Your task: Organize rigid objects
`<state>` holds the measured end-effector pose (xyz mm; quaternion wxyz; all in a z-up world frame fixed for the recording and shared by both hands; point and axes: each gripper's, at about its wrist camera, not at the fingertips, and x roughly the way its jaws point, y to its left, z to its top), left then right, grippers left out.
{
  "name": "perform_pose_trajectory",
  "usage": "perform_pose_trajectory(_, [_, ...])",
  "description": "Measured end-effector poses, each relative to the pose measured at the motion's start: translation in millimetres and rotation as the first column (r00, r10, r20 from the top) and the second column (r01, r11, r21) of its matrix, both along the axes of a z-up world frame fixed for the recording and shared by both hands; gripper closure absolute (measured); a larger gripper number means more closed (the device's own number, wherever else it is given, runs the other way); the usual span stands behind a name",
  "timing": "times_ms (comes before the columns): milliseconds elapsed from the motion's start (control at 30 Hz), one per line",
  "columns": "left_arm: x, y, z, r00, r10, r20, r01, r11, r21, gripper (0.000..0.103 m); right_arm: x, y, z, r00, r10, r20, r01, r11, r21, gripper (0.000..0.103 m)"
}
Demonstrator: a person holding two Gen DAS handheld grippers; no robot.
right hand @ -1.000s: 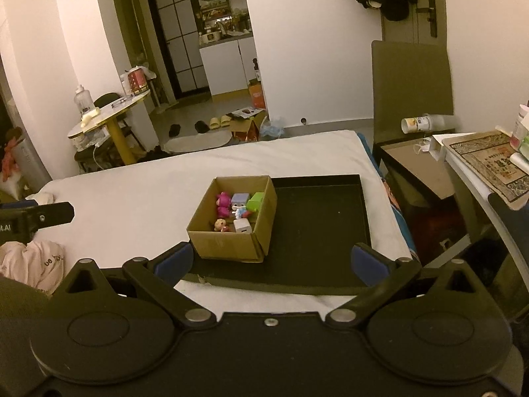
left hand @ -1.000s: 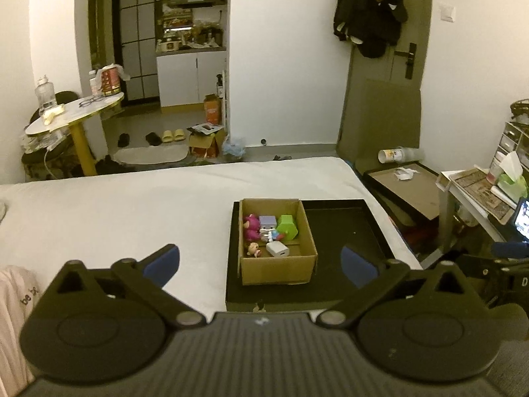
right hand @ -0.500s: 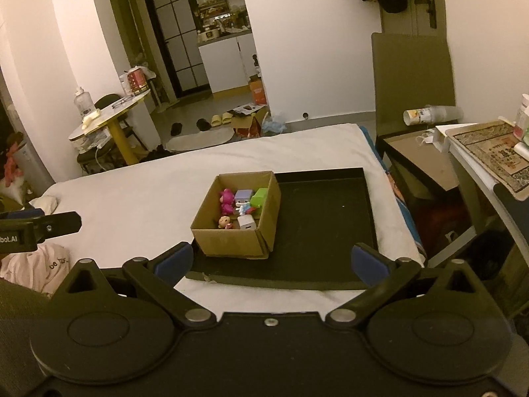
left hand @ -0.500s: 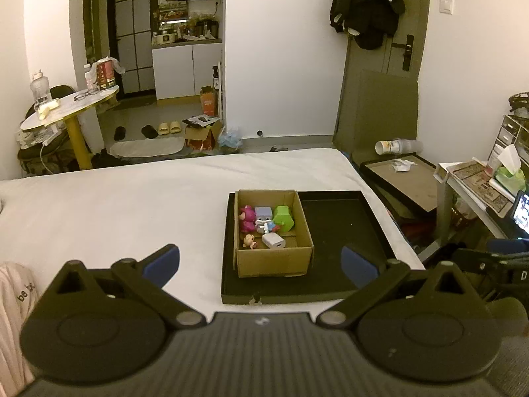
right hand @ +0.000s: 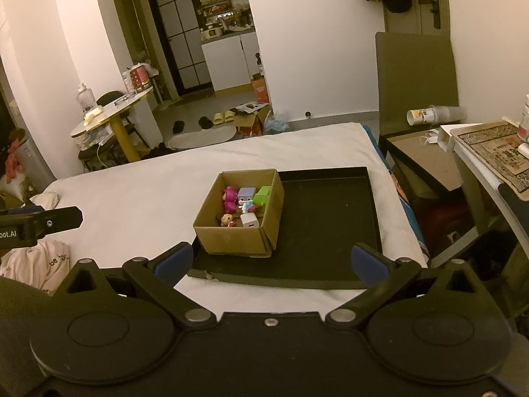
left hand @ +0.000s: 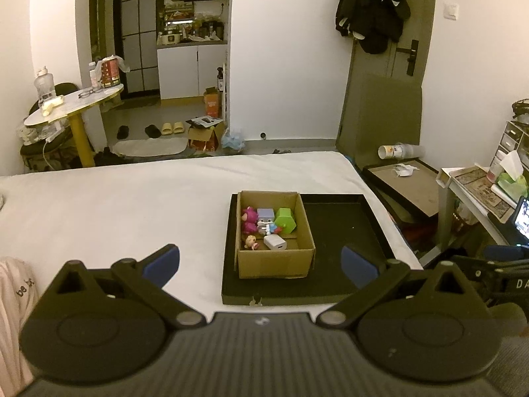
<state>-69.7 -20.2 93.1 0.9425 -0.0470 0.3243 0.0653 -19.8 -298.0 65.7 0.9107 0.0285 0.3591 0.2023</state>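
An open cardboard box (left hand: 274, 258) (right hand: 238, 238) stands in the left part of a black tray (left hand: 344, 231) (right hand: 330, 218) on a white bed. Inside lie a pink figure (left hand: 248, 220), a lilac cube (left hand: 265, 214), a green block (left hand: 286, 220), a small doll (left hand: 251, 241) and a white charger (left hand: 275, 242). My left gripper (left hand: 261, 259) is open and empty, hovering before the box. My right gripper (right hand: 269, 261) is open and empty, also short of the tray.
The bed (left hand: 115, 205) spreads left of the tray. Pink cloth (right hand: 39, 261) lies at its near left. A dark frame (left hand: 406, 182) and a desk (left hand: 479, 185) stand right of the bed. A round table (left hand: 72, 106) stands beyond.
Both grippers have pulled back and risen slightly, so the box and tray sit a little farther off. Both stay open. Nothing in the box has moved.
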Motion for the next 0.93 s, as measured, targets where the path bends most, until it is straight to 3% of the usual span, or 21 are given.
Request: perform_pose_trajectory(933, [-2.5,4.3,-4.3,1.0,0.009,-0.001,-0.009,1.0,-0.014,0.0,4.5,-2.2,3.6,1.0,-0.02,0.021,0.02,1.0,0.01,0.0])
